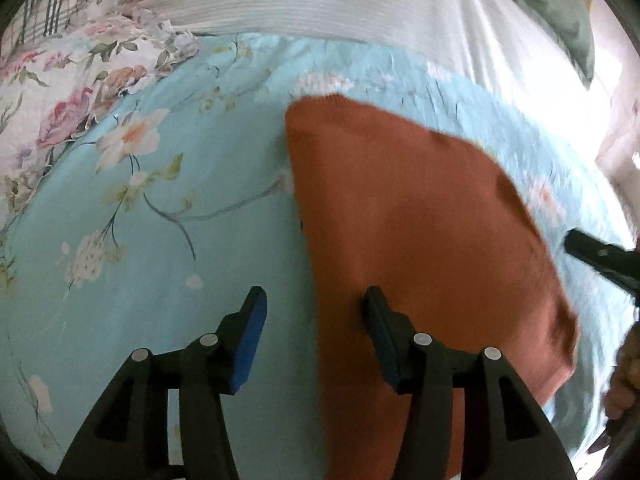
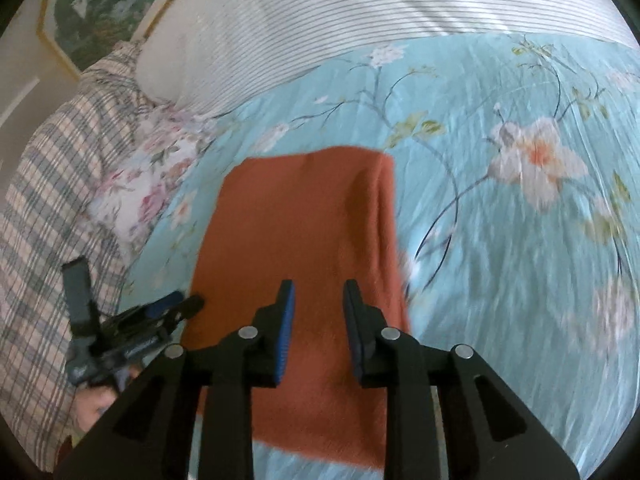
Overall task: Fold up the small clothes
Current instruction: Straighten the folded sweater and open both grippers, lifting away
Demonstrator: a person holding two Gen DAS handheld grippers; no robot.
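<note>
A: Where's the rust-orange garment (image 2: pixel 304 248)?
B: Flat on the bed's blue floral sheet (image 2: pixel 500 280), folded narrow, an edge doubled at 3 o'clock.
A: The claws?
B: Left claw (image 1: pixel 316 308) half open astride its 9 o'clock edge; right claw (image 2: pixel 319 300) narrowly parted above it. Both empty, likely between folds. Striped pillow (image 2: pixel 360 20) at 12.

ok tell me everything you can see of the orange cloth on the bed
The orange cloth is a rust-coloured, soft knit-looking piece, folded into a long rectangle with a doubled edge along one side. It lies flat on the light blue floral bedsheet. Neither gripper's jaws visibly hold it; both stand open over it.
</note>
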